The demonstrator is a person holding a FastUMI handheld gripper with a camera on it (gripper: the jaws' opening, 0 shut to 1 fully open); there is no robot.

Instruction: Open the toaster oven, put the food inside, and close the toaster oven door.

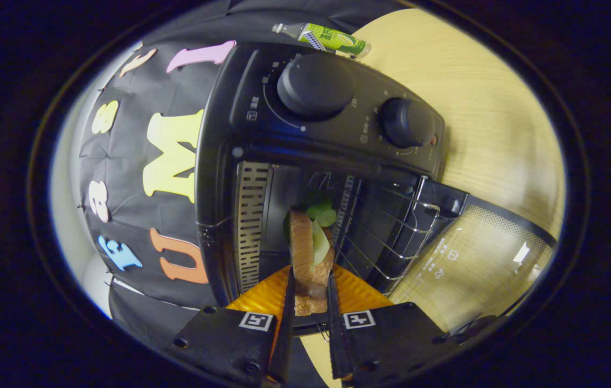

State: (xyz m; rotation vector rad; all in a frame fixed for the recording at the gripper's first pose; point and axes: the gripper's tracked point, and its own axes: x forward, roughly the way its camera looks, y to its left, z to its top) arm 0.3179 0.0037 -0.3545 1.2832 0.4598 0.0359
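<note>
The gripper [310, 280] clamps a sandwich [308, 253] at the mouth of the open toaster oven [262, 140].

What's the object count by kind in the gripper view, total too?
Toaster oven, door open: 1
Control knobs and: 2
Wire rack: 1
Sandwich, clamped between the gripper fingers at the oven mouth: 1
Green tube on the table beyond the oven: 1
Total: 6
</note>
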